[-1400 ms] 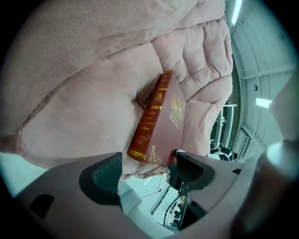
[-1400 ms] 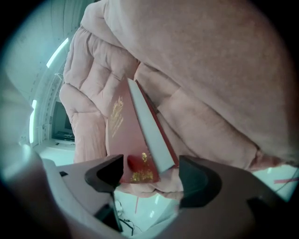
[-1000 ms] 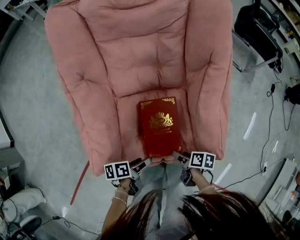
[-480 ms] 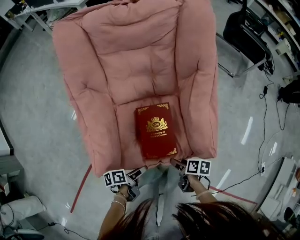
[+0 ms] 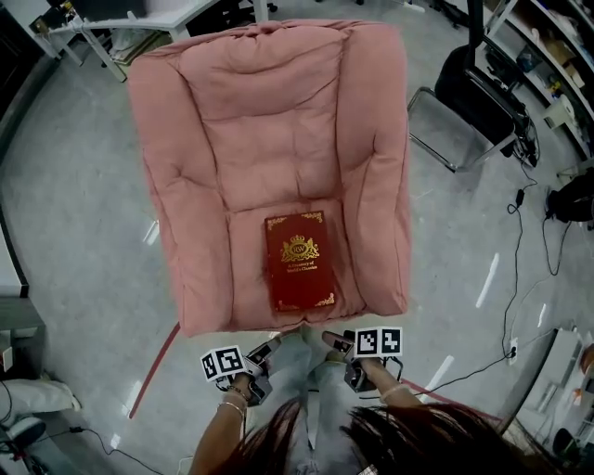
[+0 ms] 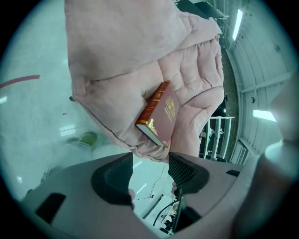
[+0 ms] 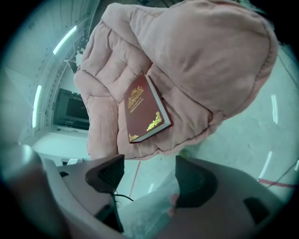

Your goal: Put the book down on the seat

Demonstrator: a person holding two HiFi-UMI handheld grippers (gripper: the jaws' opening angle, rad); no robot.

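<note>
A dark red book (image 5: 299,262) with gold print lies flat on the seat of the pink padded armchair (image 5: 269,139), near its front edge. The book (image 6: 159,113) also shows in the left gripper view, and the book (image 7: 143,108) in the right gripper view. My left gripper (image 5: 270,346) is below the seat's front edge, clear of the book; its jaws are closing with nothing between them (image 6: 148,172). My right gripper (image 5: 329,340) hangs beside it, open and empty (image 7: 148,175). Both are held close to the person's body.
Grey floor surrounds the armchair. A red line (image 5: 153,369) runs on the floor at the left. A black chair (image 5: 483,88) stands at the right, with cables (image 5: 520,278) on the floor. A white table (image 5: 121,14) is at the top left.
Both grippers have drawn back from the book's near edge to below the seat. The book stays on the seat. The view has pulled away from the armchair.
</note>
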